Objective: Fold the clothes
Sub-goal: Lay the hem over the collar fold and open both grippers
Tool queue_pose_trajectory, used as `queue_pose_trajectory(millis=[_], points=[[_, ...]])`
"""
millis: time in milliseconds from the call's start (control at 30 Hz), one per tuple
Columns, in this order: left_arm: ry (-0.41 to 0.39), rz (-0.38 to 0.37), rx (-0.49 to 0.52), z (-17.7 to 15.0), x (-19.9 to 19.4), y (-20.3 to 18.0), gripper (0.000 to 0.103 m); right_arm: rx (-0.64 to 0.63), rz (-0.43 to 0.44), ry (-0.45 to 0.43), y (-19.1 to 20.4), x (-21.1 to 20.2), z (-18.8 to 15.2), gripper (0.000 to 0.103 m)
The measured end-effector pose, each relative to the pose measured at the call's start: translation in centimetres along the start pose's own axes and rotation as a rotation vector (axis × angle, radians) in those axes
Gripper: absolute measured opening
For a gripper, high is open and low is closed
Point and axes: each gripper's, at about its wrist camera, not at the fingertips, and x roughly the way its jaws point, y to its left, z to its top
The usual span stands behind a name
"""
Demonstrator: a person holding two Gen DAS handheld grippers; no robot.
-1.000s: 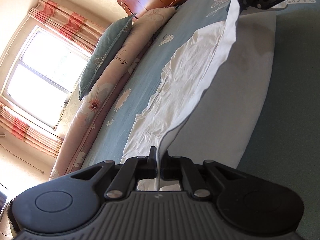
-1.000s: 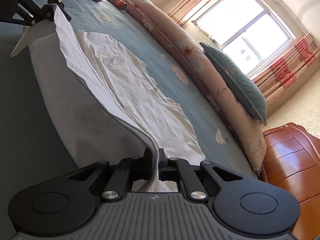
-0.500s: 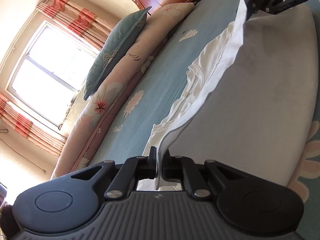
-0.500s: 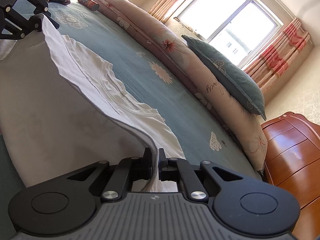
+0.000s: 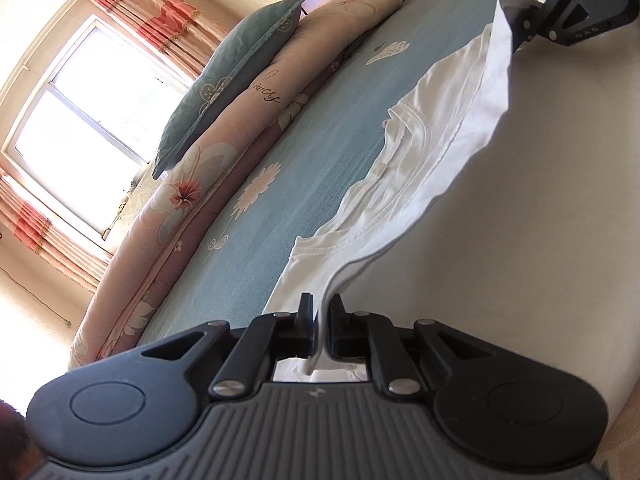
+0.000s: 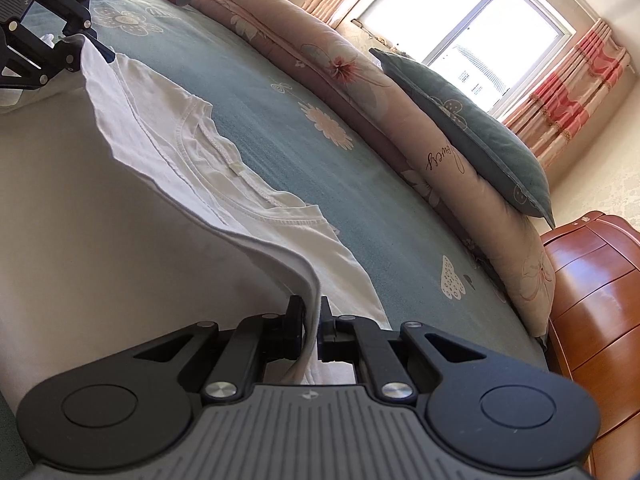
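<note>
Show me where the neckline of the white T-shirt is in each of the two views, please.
Left wrist view: the neckline is right of the middle, in the upper half, beside the lifted hem of the white T-shirt.
Right wrist view: the neckline is left of the middle, in the upper half.
Shared landmark: the green pillow, which rests on the rolled floral quilt.

The right hand-held gripper (image 6: pixel 311 330) at six o'clock pinches the raised hem of a white T-shirt (image 6: pixel 248 200). The left hand-held gripper (image 6: pixel 80 46) at ten o'clock pinches the hem's far end. The shirt's collar lies on the blue flowered bed (image 6: pixel 360 200). A teal pillow (image 6: pixel 472 132) rests toward two o'clock.
</note>
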Motion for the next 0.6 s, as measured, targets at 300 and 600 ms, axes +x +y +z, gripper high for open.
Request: queue_pose_trajectory(millis=[300, 600], points=[[0.039, -0.085, -0.103, -0.3, 2.0, 1.3, 0.019, 0.058, 0.007, 0.018, -0.7, 1.1, -0.5, 0.027], [0.022, -0.08, -0.201, 0.5, -0.9, 4.1, 0.051, 0.117, -0.004, 0.011, -3.1, -1.6, -0.8, 0.067]])
